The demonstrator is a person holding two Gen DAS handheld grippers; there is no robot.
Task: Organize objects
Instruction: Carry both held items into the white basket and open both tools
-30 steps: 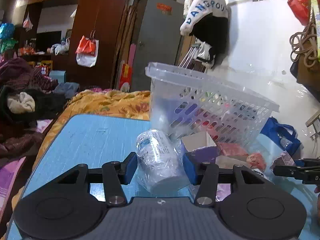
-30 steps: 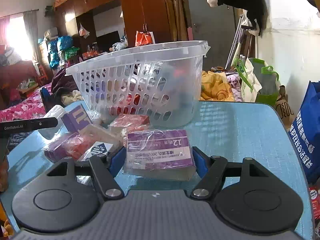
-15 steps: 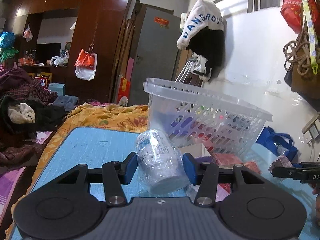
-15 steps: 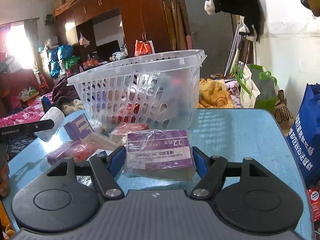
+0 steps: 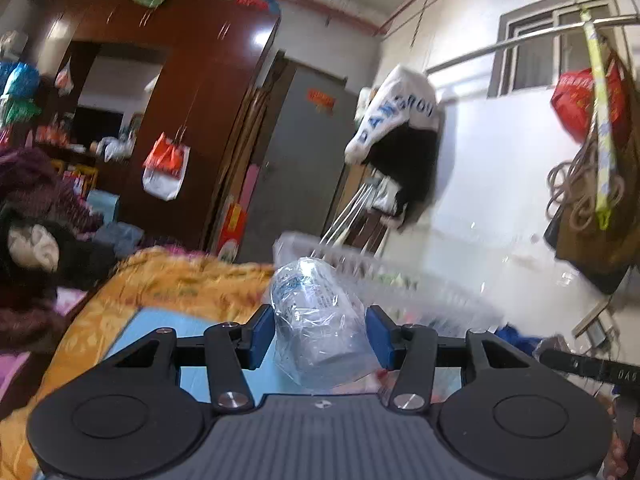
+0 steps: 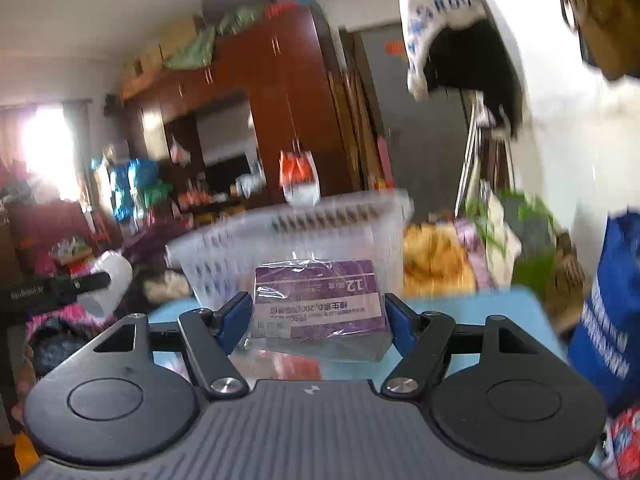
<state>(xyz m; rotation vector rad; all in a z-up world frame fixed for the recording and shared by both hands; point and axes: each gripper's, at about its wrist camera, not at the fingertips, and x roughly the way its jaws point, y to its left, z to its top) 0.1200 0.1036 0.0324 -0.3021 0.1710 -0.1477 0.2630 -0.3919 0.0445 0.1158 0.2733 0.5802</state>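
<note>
The left tongs [image 5: 320,336] are clenched on a white bottle wrapped in clear plastic [image 5: 318,320], its blue pads pressing the wrap on both sides; the bottle sits tilted, cap end leaning away toward the basket [image 5: 420,284]. The right tongs [image 6: 318,320] are clenched on a purple box in clear film [image 6: 320,304], the pads tight against its two short ends, the printed label facing up (it reads upside down from this side). Both loads are held clear above the blue worktop [image 6: 460,304], on the near side of the basket.

Just beyond each load stands the white perforated basket, blurred in both views; its rim is at about the height of the held things. From the right tongs' view the bottle shows to the left of the basket, with the left tongs' black finger in front of it. Behind the basket lies an orange patterned quilt [image 5: 180,284], and farther back a dark red wardrobe [image 5: 192,92].
</note>
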